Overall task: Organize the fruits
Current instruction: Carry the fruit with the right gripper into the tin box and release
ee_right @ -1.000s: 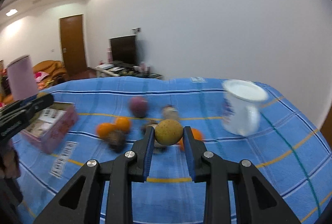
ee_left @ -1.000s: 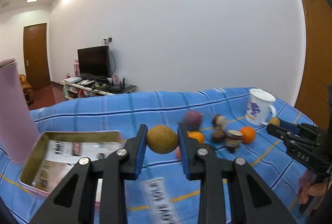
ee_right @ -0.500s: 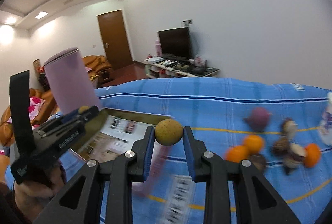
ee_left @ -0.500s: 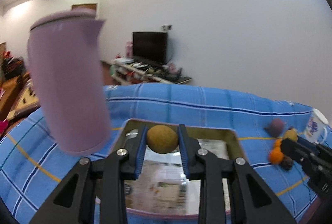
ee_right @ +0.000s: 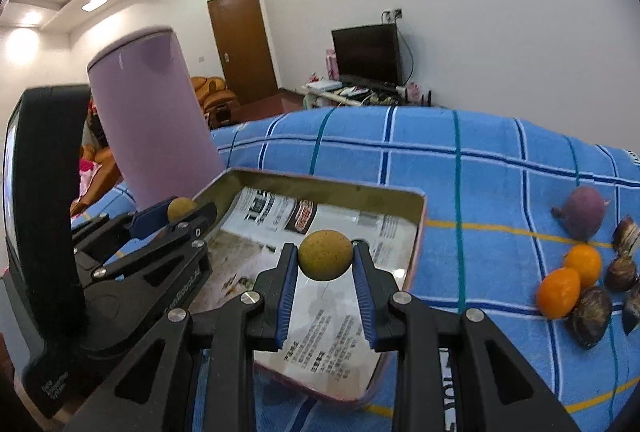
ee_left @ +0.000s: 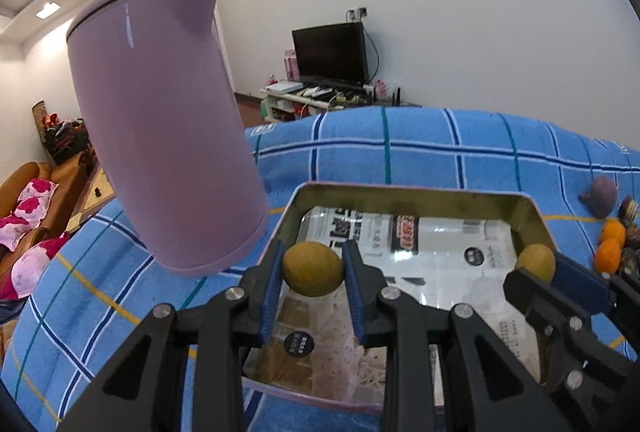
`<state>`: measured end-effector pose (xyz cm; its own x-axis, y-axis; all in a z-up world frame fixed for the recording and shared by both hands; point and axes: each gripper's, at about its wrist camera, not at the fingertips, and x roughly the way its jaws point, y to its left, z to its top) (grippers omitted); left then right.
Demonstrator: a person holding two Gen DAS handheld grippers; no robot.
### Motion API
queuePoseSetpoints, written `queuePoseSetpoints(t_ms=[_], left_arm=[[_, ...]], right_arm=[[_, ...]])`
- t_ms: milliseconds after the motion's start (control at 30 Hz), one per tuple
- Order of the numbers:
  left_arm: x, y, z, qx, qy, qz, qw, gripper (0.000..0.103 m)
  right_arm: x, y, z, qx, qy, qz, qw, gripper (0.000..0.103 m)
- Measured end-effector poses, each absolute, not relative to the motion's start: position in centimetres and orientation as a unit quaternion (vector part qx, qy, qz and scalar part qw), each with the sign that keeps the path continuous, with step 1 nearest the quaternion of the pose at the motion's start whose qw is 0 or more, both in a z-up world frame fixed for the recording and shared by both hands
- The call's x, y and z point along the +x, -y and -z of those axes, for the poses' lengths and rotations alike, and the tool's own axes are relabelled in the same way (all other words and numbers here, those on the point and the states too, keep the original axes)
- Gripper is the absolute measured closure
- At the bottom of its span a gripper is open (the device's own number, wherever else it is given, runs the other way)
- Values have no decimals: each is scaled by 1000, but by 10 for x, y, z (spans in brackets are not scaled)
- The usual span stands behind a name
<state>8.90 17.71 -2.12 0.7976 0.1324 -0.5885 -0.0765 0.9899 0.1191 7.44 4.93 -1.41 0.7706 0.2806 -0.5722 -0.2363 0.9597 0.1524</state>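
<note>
The left gripper (ee_left: 313, 274) is clamping a round yellow-brown fruit (ee_left: 313, 268) between its blue pads, and the right gripper (ee_right: 326, 266) is gripping a second fruit of the same kind (ee_right: 326, 254) in the same way; both are hanging over the metal tin (ee_right: 418, 228) lined with printed paper, which is sitting on the blue checked cloth (ee_right: 480, 167) just right of the tall lilac jug (ee_left: 160, 135). The left one is hovering over the tin's near left part, the right one over its near right edge. To finish this step well, each fruit is best being lowered until it is nearly touching the paper before the jaws are eased apart, since a round fruit dropped from height would probably roll or bounce against the tin wall; opening one gripper at a time, with the two kept apart, should be keeping the fruits from knocking each other, and the left hand needs to be staying clear of the jug. The remaining fruits, a purple one (ee_right: 582, 211), two oranges (ee_right: 572, 278) and several dark brown ones (ee_right: 592, 314), are lying on the cloth to the right, well apart from the tin. Compared with a second ago, both grippers have swung left from above that heap to the tin, carrying the same fruits, and the white mug seen then is no longer showing.
</note>
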Motion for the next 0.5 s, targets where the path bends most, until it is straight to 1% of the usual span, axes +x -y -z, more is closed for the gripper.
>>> queuePoseSetpoints(t_ms=[300,367,400,433,500], left_arm=[[89,-175,23,49,-323,-64,943,72],[89,-177,24,48,-324,-66,942,72],[89,-177,24,46,-325,-66,942,72],[89,-178,24,44,-325,-67,942,72],[90,-180,24,41,-327,-69,942,72]], right_arm=[[72,-47,20,40,-323,-154,933,73],[74,-46,21,44,-327,-157,931,67],[74,-46,21,46,-327,-156,931,61],[74,-45,22,47,-327,-153,931,58],[73,-42,21,55,-326,-157,931,56]])
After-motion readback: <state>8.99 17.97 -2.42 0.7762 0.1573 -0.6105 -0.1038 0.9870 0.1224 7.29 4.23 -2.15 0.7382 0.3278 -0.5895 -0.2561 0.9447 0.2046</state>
